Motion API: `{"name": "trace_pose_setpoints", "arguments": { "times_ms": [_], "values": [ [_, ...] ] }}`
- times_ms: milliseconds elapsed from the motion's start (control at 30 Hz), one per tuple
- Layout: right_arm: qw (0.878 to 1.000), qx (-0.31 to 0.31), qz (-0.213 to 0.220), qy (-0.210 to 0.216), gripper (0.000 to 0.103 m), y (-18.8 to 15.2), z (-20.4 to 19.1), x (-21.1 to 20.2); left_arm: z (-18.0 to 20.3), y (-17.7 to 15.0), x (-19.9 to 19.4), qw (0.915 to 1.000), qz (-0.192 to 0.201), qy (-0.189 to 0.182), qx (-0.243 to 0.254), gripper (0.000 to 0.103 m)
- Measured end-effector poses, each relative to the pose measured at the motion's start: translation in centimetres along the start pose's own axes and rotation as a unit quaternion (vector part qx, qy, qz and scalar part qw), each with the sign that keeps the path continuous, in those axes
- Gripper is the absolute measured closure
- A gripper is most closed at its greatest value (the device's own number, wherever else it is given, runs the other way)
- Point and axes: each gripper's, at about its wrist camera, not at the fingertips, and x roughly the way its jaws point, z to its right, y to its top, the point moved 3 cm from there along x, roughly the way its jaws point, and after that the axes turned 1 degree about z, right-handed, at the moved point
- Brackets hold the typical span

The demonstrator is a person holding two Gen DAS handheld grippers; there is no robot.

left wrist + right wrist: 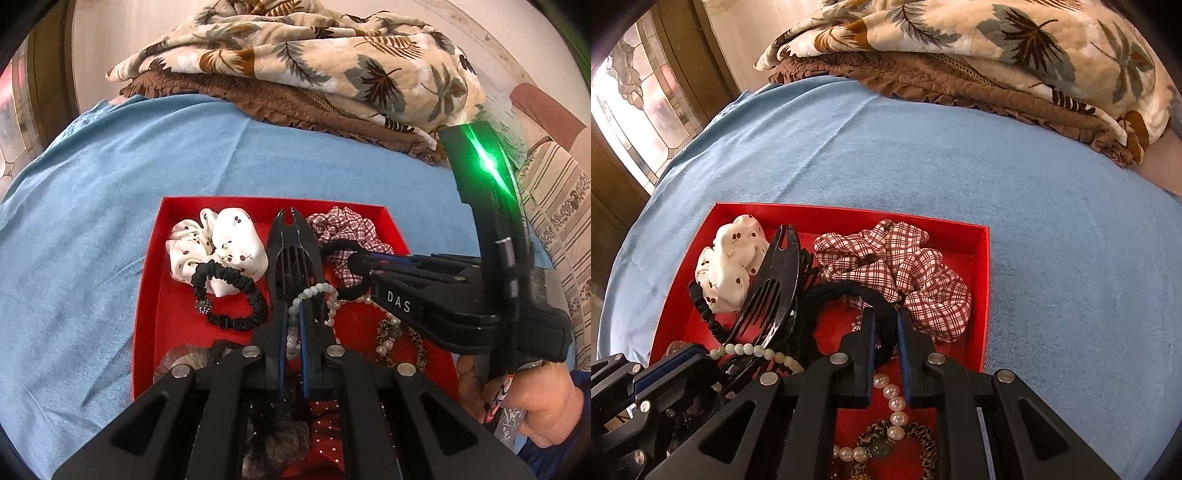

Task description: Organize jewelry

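Blue bedsheet point(110, 206) everywhere, a leaf-print quilt point(295, 55) heaped at the back, and the red tray point(147, 295) sits in the middle of it all.

From the left wrist: the left gripper point(291, 325) is clamped narrow on a black hair claw clip point(291, 251), and a pale bead bracelet point(314, 291) is draped across it. Beside the clip lie a white dotted scrunchie point(218, 247) and a slim black ruffled hair tie point(236, 299). The right gripper point(354, 260) reaches in from the side, pinching a thick black hair band point(338, 247) against the red checked scrunchie point(343, 229).

From the right wrist: the fingers are closed close on that band, with a pearl strand point(894, 402) trailing beneath and a leopard-print tie point(923, 443) below.

Judging progress: everything is in the tray, but tangled in one heap. The sorting looks barely begun; beads and pearls need separating from the hair pieces.
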Motion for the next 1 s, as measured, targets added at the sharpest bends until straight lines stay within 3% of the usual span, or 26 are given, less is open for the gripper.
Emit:
{"name": "trace_pose_setpoints", "arguments": {
  "times_ms": [267, 300, 400, 433, 800, 967, 1000],
  "values": [
    [1.000, 0.015, -0.003, 0.010, 0.089, -0.2, 0.3, 0.1, 0.0, -0.1, 0.0, 1.0000, -0.003, 0.003, 0.003, 0.096],
    [1.000, 0.015, -0.003, 0.010, 0.087, -0.2, 0.3, 0.0, 0.0, -0.1, 0.0, 1.0000, -0.001, 0.003, 0.005, 0.090],
    [1.000, 0.015, 0.001, 0.015, 0.069, -0.2, 0.1, -0.4, 0.2, -0.1, -0.3, 0.9999, 0.009, 0.008, 0.010, 0.065],
    [1.000, 0.014, 0.004, 0.017, 0.063, -0.2, 0.0, -0.6, 0.2, 0.0, -0.5, 0.9998, 0.013, 0.009, 0.011, 0.061],
    [0.999, 0.018, 0.035, 0.024, 0.062, 0.3, 0.4, -3.9, 1.1, -0.1, -2.0, 0.9991, 0.035, -0.008, 0.023, 0.059],
    [0.997, 0.043, 0.052, 0.029, 0.062, 0.2, 1.8, -5.9, 1.2, -0.2, -3.5, 0.9974, 0.067, 0.000, 0.026, 0.047],
    [0.997, 0.049, 0.056, 0.031, 0.061, 0.0, 2.1, -6.4, 1.2, -0.1, -4.0, 0.9961, 0.083, 0.011, 0.027, 0.039]
  ]
}}
